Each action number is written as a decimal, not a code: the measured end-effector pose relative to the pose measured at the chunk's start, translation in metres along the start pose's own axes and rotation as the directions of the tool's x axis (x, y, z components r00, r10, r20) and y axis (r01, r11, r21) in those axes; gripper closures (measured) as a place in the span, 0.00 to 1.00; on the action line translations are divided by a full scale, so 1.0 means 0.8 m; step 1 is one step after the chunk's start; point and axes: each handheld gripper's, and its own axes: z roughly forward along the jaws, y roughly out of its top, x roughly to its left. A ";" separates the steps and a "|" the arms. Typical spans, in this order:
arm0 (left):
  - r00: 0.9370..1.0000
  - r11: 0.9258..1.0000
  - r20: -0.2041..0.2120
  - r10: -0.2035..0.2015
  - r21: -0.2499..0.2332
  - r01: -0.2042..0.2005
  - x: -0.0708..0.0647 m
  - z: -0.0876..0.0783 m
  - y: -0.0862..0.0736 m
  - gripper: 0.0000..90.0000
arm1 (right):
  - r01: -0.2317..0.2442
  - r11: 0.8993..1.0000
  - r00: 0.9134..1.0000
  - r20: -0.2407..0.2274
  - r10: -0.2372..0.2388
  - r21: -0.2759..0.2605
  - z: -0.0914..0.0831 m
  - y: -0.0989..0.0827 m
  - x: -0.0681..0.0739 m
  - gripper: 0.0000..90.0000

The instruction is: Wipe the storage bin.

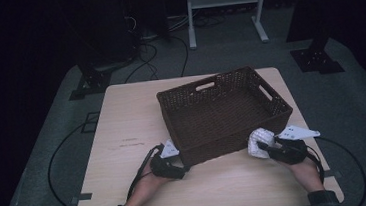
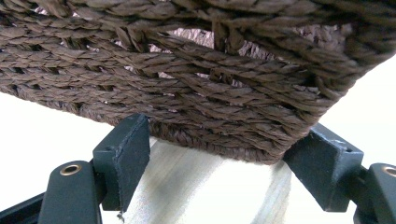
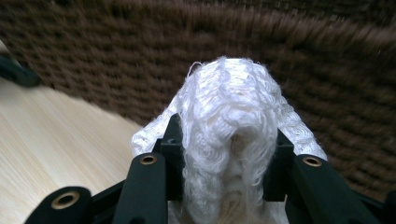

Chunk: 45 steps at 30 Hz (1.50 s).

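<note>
Right tool (image 3: pixel 224 154) clamps white cloth (image 3: pixel 229 121) beside basket (image 3: pixel 327 70).

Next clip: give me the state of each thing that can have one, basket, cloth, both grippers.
woven basket: upright on the table, open top, nothing visible inside, its near left corner between the left gripper's jaws.
white cloth: bunched up, held off the table, just outside the basket's near right corner.
left gripper: jaws apart, flanking the basket's corner; contact with the weave unclear.
right gripper: shut on the white cloth.
</note>
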 end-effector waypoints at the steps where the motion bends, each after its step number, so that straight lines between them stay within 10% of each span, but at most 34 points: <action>1: 1.000 1.000 0.000 0.000 0.000 0.000 0.000 0.000 0.000 0.26 | 0.000 1.000 1.000 0.000 0.000 0.000 0.000 0.000 0.000 0.68; 12: 1.000 1.000 0.000 0.000 0.000 0.000 0.000 0.000 0.000 0.26 | 0.013 0.995 1.000 -0.016 -0.015 -0.099 -0.019 0.021 0.012 0.68; 45: 1.000 1.000 0.000 0.000 0.001 0.000 0.000 0.000 0.000 0.26 | 0.002 0.994 0.999 -0.052 0.004 0.106 0.031 -0.019 0.006 0.68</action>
